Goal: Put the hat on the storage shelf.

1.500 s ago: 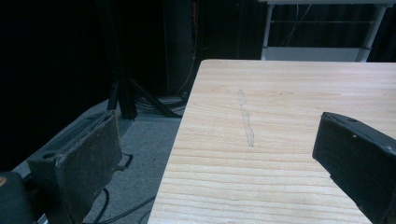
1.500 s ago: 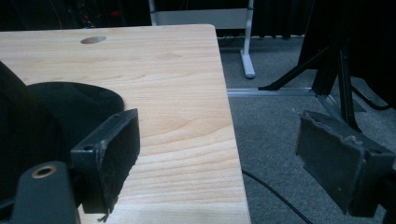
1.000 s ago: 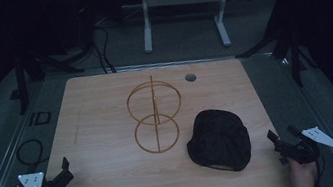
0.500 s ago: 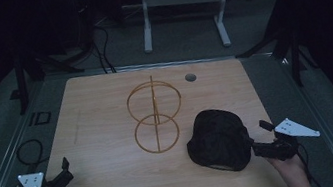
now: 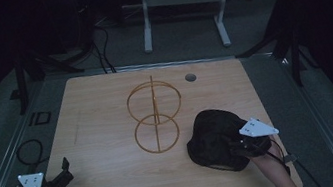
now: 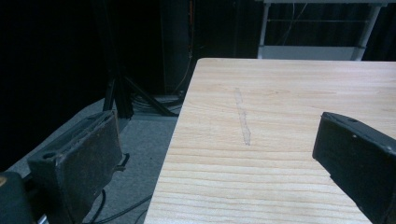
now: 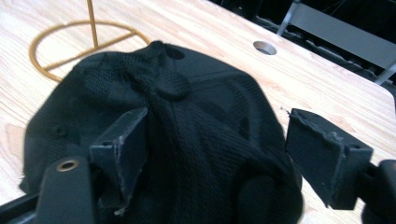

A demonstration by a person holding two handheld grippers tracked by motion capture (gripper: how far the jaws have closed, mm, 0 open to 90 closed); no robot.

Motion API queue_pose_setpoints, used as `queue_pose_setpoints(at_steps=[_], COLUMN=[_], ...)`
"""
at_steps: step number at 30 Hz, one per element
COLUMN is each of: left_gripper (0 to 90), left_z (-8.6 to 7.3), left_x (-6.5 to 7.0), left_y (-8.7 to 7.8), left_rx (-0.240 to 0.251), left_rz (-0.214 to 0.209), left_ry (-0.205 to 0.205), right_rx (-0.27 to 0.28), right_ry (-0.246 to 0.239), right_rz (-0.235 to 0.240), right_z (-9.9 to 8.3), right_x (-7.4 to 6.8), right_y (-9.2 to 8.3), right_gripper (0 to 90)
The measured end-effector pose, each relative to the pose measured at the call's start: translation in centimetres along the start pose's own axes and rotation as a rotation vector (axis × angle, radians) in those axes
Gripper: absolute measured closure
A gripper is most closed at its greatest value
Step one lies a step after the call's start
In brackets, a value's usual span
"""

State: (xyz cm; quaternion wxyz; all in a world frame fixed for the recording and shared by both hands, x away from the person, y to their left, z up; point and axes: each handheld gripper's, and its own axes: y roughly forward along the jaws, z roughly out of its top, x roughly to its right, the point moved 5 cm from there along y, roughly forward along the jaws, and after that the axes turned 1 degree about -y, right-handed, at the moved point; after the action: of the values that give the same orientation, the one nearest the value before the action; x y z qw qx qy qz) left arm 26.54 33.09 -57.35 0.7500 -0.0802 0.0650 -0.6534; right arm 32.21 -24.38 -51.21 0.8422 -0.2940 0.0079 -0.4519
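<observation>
R gripper sits at the near-right part of the wooden table, its jaws spread wide w/ the black cap directly ahead and partly between them; in the right gripper view the cap bulges up between the two pads, top button just ahead of the left-hand jaw, but whether either pad actually touches the fabric I can't tell. Beyond the cap, ahead and to the left of this tool, stands a gold wire stand w/ a round base ring flat on the table, an upright rod and a second ring. A small round hole in the tabletop lies farther ahead, near the far edge. L gripper is at the near-left corner, well apart from cap and stand, jaws spread, nothing between them but bare wood and the table edge in the left gripper view.
</observation>
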Motion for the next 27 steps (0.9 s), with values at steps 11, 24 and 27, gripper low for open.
queue_pose_setpoints(at_steps=[11, 24, 27], left_gripper=[1.8, 1.8, 1.8], left_z=[0.0, 0.0, 0.0], left_x=[0.0, -0.1, -0.1], left_y=[0.0, 0.0, 0.0], left_rx=[0.000, 0.000, 0.001], left_rz=[0.001, 0.000, 0.000], left_ry=[0.000, -0.009, -0.010], right_rx=[-0.034, -0.018, 0.000], right_ry=[-0.125, -0.310, -0.303], right_rz=[-0.096, -0.137, -0.134], right_z=[-0.2, 0.8, 1.5], right_x=[-1.0, -1.8, -1.3], right_y=[0.5, 0.1, -0.6], right_gripper=[46.1, 84.0, 85.3])
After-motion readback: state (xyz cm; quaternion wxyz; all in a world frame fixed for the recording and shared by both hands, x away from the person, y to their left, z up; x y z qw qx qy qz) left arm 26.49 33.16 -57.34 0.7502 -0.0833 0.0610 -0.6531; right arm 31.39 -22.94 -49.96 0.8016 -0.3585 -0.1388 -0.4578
